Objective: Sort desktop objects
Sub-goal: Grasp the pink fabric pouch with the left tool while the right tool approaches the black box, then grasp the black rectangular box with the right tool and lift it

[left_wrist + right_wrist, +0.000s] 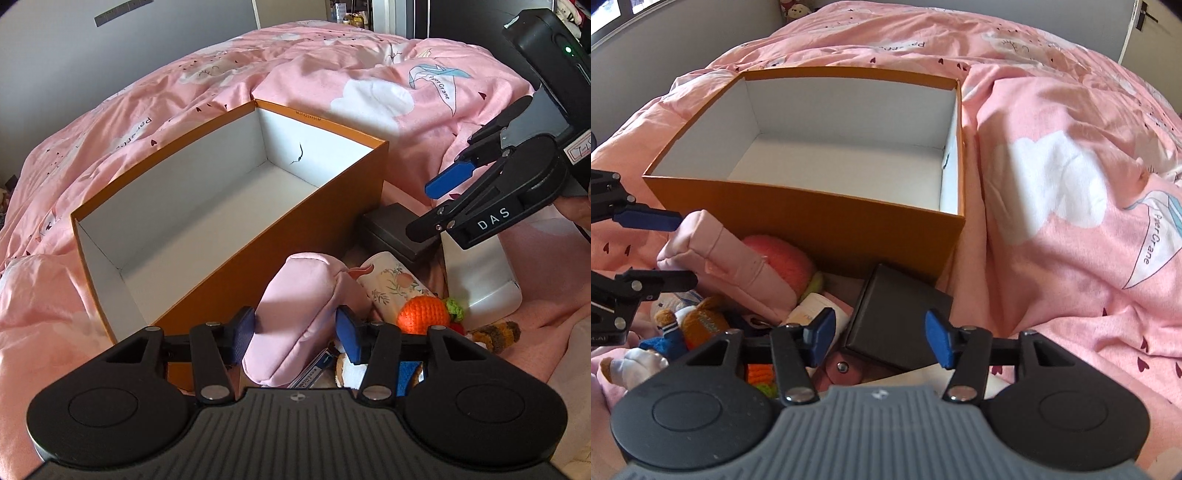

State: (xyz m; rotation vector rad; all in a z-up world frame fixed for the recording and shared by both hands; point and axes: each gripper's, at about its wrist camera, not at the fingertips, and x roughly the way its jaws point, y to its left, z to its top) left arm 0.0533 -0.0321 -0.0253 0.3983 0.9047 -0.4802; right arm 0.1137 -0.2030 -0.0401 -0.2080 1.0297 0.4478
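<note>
The left gripper (pixel 295 330) is sitting wide, its pads flanking the pink pouch (pixel 295 314). The right gripper (pixel 881 338) is gaping over the black box (pixel 897 325), beside the orange box (pixel 812 206).

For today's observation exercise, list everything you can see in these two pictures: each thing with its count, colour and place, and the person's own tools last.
box: 1, orange outside, white inside, open and empty, on the bedspread
bedspread: 1, pink with white clouds, under everything
pouch: 1, pink, soft, in front of the box
black case: 1, black, beside the box's near corner
floral case: 1, cream with flowers, right of the pouch
knitted orange: 1, orange with green leaf, in the pile
white box: 1, white, right of the pile
plush toy: 1, brown and blue, in the pile
left gripper: open, around the pouch
right gripper: open, around the black case
</note>
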